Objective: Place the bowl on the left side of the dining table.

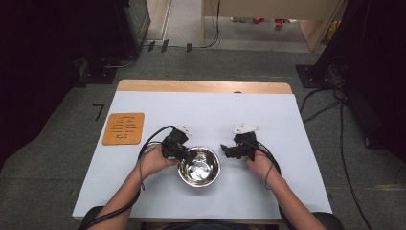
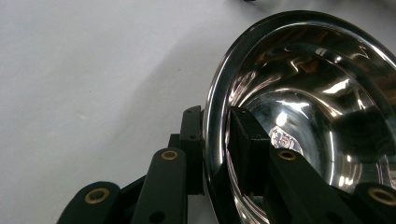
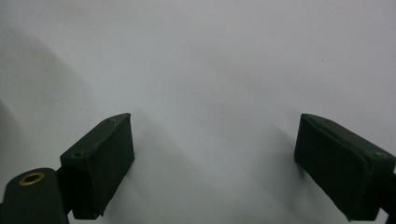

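The left gripper (image 2: 215, 140) pinches the rim of the steel bowl (image 1: 199, 166), one jaw inside and one outside (a grip suited to lifting it). The bowl sits mid-surface (image 1: 268, 115); the right gripper (image 1: 229, 149) waits beside it, jaws wide.

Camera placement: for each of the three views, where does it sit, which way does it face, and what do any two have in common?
High view: above the person's side, looking forward and down on the table; forearms, left gripper and right gripper show.
Left gripper view: rides the left gripper, its jaws closed over the steel bowl rim.
Right gripper view: rides the right gripper, open jaws over the bare sheet.
Shared: the bowl appears in the high and left gripper views.
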`<action>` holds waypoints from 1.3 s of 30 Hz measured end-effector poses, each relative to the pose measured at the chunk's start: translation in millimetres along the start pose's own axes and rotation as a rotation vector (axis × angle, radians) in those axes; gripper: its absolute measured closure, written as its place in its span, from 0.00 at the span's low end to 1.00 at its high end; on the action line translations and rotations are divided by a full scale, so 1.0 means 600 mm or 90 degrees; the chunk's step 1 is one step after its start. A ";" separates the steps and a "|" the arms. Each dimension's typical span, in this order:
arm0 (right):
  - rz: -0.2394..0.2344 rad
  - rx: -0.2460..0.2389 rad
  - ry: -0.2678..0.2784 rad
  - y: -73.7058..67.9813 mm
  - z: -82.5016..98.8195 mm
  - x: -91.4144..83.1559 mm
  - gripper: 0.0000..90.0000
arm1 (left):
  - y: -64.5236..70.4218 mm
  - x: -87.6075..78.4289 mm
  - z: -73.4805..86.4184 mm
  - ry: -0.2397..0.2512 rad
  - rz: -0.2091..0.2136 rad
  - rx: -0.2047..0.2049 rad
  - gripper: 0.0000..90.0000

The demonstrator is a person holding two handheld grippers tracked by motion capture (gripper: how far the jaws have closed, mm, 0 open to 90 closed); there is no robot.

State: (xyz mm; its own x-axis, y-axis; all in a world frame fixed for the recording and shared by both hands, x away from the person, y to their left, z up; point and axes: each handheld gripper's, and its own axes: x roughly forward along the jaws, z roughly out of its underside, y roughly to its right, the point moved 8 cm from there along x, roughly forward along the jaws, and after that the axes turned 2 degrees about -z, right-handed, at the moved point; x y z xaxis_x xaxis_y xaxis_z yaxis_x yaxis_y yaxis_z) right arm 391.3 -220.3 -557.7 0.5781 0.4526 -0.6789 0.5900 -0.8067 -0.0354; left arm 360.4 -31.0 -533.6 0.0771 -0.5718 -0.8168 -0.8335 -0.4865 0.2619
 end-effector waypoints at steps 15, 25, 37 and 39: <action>0.000 0.000 0.000 0.000 0.000 0.000 0.13 | 0.010 -0.012 -0.011 0.020 0.072 -0.048 0.94; 0.000 0.000 0.000 0.000 0.000 0.000 0.13 | 0.009 -0.013 -0.009 0.007 0.075 -0.067 0.95; 0.000 0.001 0.000 0.000 0.000 0.000 0.13 | -0.002 -0.026 -0.012 0.009 0.079 -0.109 0.95; 0.000 0.000 0.000 0.000 0.000 0.000 0.13 | -0.007 -0.030 -0.013 0.014 0.073 -0.119 0.95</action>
State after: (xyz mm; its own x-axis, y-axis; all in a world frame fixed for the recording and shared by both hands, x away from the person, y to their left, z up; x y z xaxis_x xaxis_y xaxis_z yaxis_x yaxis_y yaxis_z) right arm 391.2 -220.3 -557.6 0.5777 0.4525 -0.6793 0.5898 -0.8068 -0.0357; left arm 366.5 -23.9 -516.2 0.0015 -0.6434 -0.7655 -0.7221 -0.5303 0.4442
